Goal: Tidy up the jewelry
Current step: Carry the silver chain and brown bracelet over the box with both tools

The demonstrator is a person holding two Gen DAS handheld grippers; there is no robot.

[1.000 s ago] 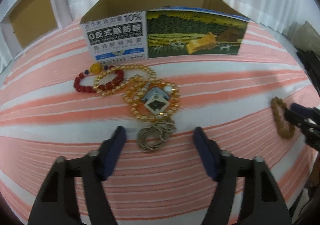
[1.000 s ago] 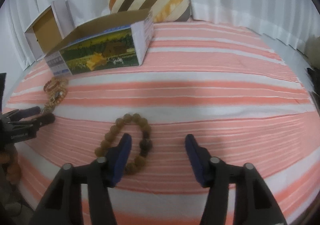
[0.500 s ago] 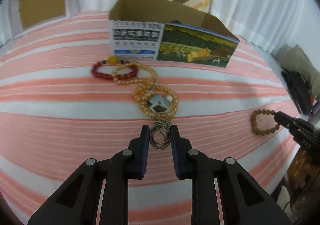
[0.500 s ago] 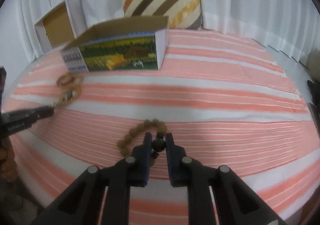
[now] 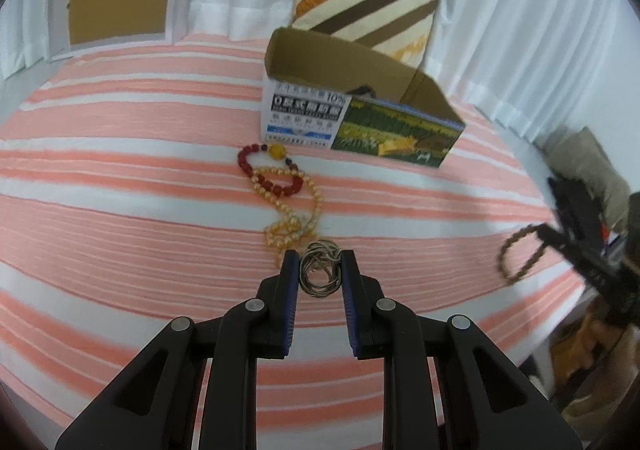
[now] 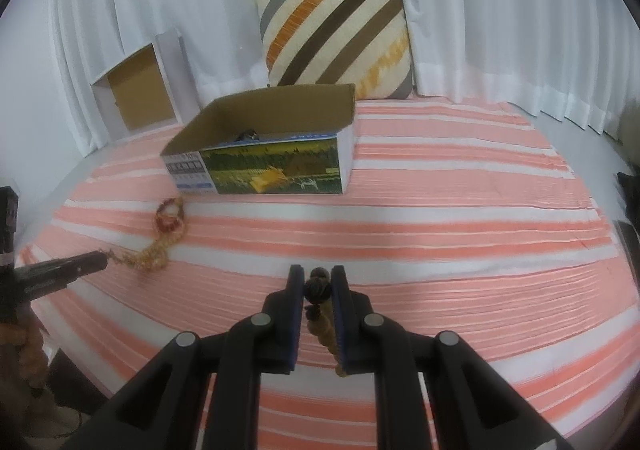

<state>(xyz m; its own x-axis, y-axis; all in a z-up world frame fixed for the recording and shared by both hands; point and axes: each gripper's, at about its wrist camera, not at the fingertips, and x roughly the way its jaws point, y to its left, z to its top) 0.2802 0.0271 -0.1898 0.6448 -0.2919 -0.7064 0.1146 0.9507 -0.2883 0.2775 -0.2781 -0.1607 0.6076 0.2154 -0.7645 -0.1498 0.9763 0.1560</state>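
My left gripper (image 5: 319,266) is shut on a coiled silver chain (image 5: 318,274) and holds it above the striped cloth. The chain trails to a gold bead necklace (image 5: 292,221) that overlaps a red bead bracelet (image 5: 267,174) in front of the open cardboard box (image 5: 360,117). My right gripper (image 6: 317,282) is shut on a brown wooden bead bracelet (image 6: 320,310), lifted off the cloth; the bracelet also shows in the left wrist view (image 5: 518,258). The box (image 6: 264,153) stands ahead and to the left of the right gripper, with a small dark item (image 6: 247,135) inside.
A striped pillow (image 6: 336,29) leans on white curtains behind the box. A second open white box (image 6: 136,89) stands at the back left. The pink-and-white striped cloth (image 6: 440,234) covers the surface, whose edge curves off near both grippers.
Both grippers closed on their pieces, then lifted: the silver chain rose and dragged the gold necklace along; the brown bracelet left the cloth. Both views now see the box from higher up.
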